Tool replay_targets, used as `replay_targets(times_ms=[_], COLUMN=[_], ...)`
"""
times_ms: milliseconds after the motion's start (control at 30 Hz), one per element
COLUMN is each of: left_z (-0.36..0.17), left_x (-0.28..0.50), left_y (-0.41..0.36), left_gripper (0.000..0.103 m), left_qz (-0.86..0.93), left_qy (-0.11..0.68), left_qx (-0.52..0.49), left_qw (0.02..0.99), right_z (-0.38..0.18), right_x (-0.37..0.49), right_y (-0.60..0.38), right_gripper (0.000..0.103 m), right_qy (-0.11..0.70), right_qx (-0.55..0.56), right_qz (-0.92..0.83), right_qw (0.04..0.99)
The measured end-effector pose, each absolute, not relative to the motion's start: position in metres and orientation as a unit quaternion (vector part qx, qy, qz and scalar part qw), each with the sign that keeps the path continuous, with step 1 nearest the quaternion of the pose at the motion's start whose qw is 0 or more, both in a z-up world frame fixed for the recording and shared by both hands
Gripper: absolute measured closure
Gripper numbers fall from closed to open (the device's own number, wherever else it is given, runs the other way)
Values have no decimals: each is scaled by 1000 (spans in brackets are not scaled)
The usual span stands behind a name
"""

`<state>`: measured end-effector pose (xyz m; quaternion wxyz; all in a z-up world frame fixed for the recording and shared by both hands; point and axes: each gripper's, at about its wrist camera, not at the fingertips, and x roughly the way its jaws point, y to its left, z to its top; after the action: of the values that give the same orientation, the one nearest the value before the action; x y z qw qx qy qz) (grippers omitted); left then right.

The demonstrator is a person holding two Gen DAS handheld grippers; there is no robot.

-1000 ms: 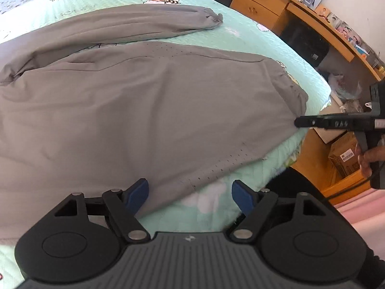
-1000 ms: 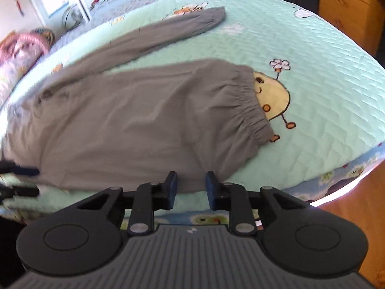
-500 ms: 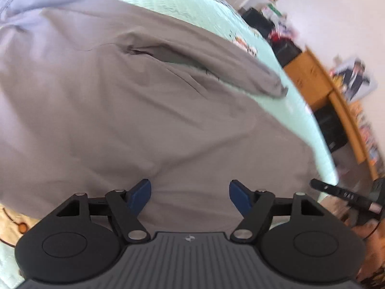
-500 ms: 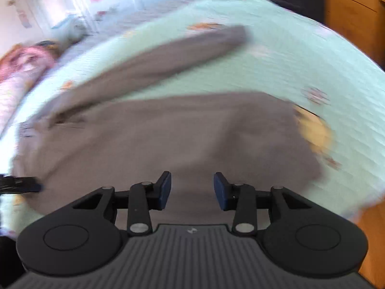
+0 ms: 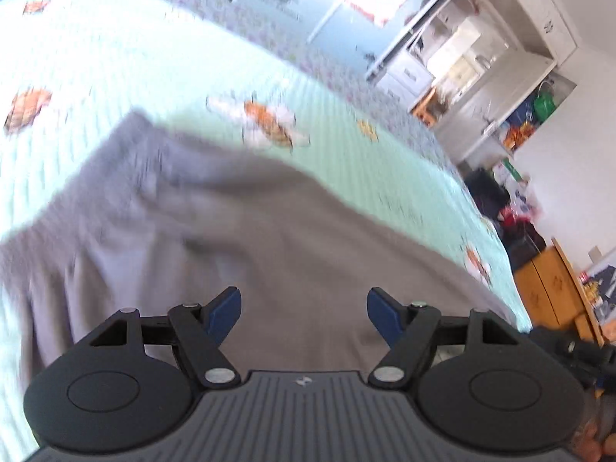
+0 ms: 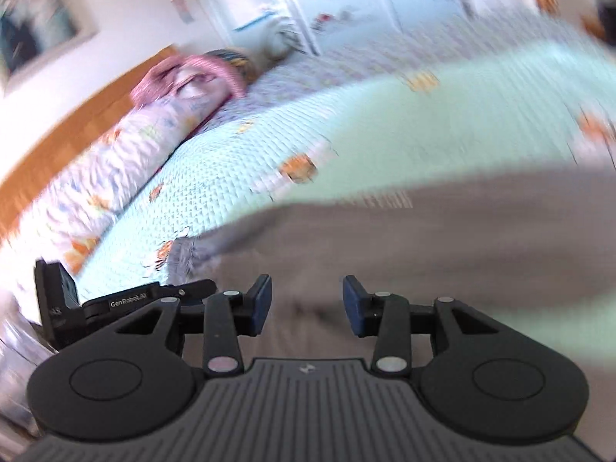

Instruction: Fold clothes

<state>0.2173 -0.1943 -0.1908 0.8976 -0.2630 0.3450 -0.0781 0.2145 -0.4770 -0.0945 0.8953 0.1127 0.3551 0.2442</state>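
Note:
Grey trousers (image 5: pixel 238 238) lie spread on a mint-green quilted bedspread (image 5: pixel 96 69); both views are motion-blurred. My left gripper (image 5: pixel 304 310) hovers over the grey cloth, open wide, with nothing between its blue pads. My right gripper (image 6: pixel 307 302) is open too, over the grey trousers (image 6: pixel 442 238) near their left end, nothing in it. The left gripper's black body (image 6: pixel 127 300) shows at the lower left of the right wrist view. The right gripper's black tip (image 5: pixel 577 346) appears at the right edge of the left wrist view.
Pillows and a pink bundle (image 6: pixel 181 77) lie by the wooden headboard (image 6: pixel 69 127). A wooden dresser (image 5: pixel 554 288) stands past the bed's right side, with shelves (image 5: pixel 473 50) and bright windows behind. The bedspread (image 6: pixel 250 161) has cartoon prints.
Both views have swung up and towards the head of the bed, blurring the scene. The right gripper's jaws have widened from nearly shut to open. The left stays open.

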Motion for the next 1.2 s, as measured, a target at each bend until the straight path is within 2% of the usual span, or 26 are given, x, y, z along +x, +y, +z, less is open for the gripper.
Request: replay_targets(times_ms=[100,267,467,633,733,967,1100,1200], left_z=[-205,-228,-232,-228,-226,-243,-236,-233], left_x=[232,232,231,224,220,219,212,208], left_y=[-189,-162,-139,-123,-116,-103,-110,-117], left_gripper=[28,28,28,28,27,27,27,26], left_qz=[-89,-111,-145,-199,-211,-192,-182,-168], left_qy=[348,371,366,315,289,308,302,304], left_qx=[-260,-300,-340,-386,-390,-440,-429,-421], left_qw=[896,872,854,844,848,821,832,838], right_z=[-86,-102,-121,-139,-158,-192,-182,-153], right_x=[253,317,345,347,362,331,327,333], right_y=[-437,-396,-323,-265,-267,-299,-319,-300], right_gripper=[56,56,56,56,56,57,57,53], right_qy=[337,348,346,314,331,427,406,376], right_qx=[57,55,15,-137,-158,-6,36,5], right_qz=[241,221,303,294,232,261,264,294], right_qw=[908,910,888,892,901,866,874,879])
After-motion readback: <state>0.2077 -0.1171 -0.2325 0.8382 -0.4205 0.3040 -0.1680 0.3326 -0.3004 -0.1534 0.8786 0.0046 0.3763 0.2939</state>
